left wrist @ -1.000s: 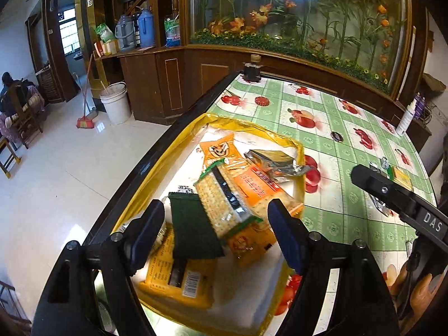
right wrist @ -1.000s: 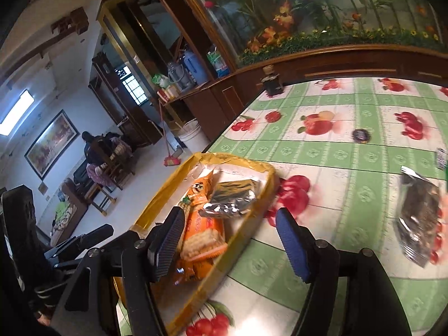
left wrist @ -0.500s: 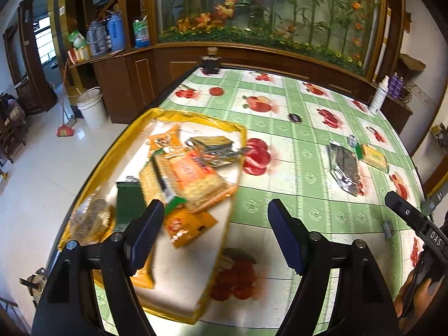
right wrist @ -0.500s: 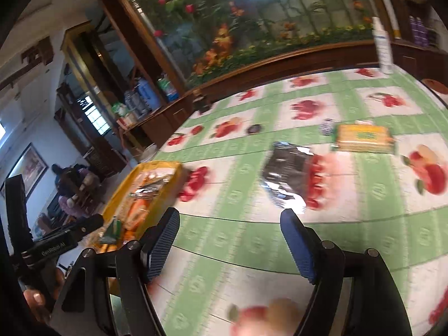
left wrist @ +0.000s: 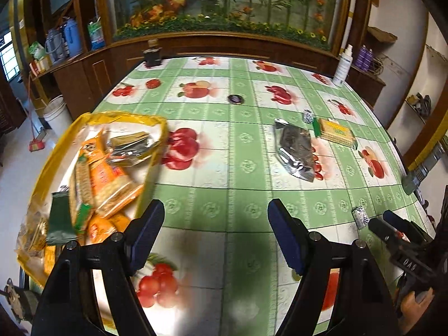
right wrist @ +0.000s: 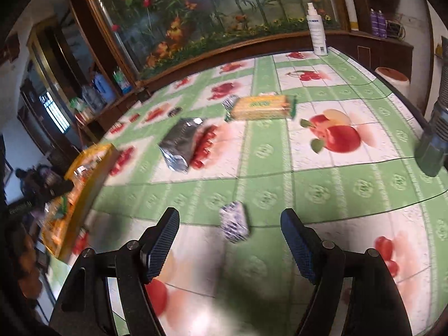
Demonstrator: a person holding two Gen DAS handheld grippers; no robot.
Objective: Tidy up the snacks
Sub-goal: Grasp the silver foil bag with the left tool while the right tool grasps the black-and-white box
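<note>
A yellow-rimmed tray (left wrist: 117,116) (right wrist: 92,151) at the table's left holds several snack packs, orange cracker packs (left wrist: 106,179) among them. On the cloth lie a silver foil bag (left wrist: 295,149) (right wrist: 180,142), a yellow biscuit pack (left wrist: 336,131) (right wrist: 261,107) and two small blue-white wrapped sweets, one (right wrist: 234,221) near me and one (right wrist: 229,102) by the biscuits. My left gripper (left wrist: 215,232) is open over bare cloth, right of the tray. My right gripper (right wrist: 229,242) is open, the near sweet lying just ahead between its fingers, untouched.
A white spray bottle (right wrist: 316,30) (left wrist: 343,67) stands at the far right table edge, a dark jar (left wrist: 152,53) at the far left. A small dark cap (left wrist: 236,99) lies mid-table. A grey-green post (right wrist: 432,145) stands at the right. Wooden cabinets ring the table.
Both grippers swung right, away from the tray. The left left the tray behind for bare cloth; the right now faces the small sweet, foil bag and biscuit pack. Its jaws opened slightly.
</note>
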